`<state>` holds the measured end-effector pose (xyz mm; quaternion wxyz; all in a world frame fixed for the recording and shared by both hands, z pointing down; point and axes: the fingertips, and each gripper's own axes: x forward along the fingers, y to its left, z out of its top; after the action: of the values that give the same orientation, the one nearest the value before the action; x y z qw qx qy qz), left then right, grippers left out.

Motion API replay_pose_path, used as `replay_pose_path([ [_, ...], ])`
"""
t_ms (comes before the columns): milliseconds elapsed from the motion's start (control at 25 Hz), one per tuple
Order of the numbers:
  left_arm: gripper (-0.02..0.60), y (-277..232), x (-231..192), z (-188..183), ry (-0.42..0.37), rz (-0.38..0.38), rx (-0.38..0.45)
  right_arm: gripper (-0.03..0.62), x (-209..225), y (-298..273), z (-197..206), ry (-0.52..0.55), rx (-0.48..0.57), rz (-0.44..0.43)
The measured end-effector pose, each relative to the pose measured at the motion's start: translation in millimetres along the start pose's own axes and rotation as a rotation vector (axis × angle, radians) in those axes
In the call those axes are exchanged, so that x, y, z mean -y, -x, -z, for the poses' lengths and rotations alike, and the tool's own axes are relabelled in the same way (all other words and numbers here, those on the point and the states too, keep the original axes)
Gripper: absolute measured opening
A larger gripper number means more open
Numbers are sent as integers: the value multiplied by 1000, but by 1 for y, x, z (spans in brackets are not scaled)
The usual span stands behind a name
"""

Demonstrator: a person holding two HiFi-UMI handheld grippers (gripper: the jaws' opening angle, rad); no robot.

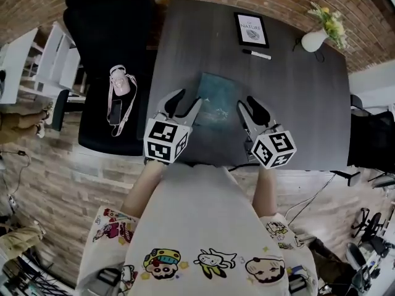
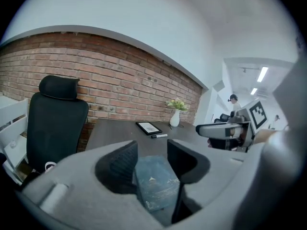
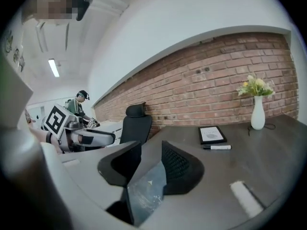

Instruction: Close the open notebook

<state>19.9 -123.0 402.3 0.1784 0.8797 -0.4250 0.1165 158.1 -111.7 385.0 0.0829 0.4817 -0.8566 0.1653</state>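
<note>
The teal, worn-covered notebook (image 1: 216, 100) lay flat and shut, cover up, near the front edge of the dark grey table (image 1: 308, 110). We judged the closing done, with only drawing the tools away left.

At far left stood a black office chair (image 1: 105, 23) with a pale pink strapped pouch (image 1: 118, 85) on its seat. Our left gripper (image 1: 185, 102) hovered over the notebook's left edge, jaws spread and empty. Our right gripper (image 1: 248, 103) hovered over its right edge, likewise spread and empty.

A black-framed print (image 1: 252, 29), a marker (image 1: 256, 54) and a white vase of yellow flowers (image 1: 315, 40) sat well apart. Nothing stood in the way.
</note>
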Motion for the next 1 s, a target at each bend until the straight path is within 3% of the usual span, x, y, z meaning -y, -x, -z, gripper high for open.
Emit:
replay_pose_path([
  [360, 158, 41, -21, -23, 17, -32, 85, 91, -30, -5, -32, 151, 82, -31],
  [640, 81, 52, -18, -30, 44, -12, 149, 9, -30, 6, -37, 141, 112, 10],
  [800, 0, 56, -18, -29, 51, -15, 162, 9, -32, 13, -36, 139, 124, 17],
  [1000, -2, 56, -22, -26, 72, -15, 152, 9, -32, 16, -36, 138, 122, 27],
])
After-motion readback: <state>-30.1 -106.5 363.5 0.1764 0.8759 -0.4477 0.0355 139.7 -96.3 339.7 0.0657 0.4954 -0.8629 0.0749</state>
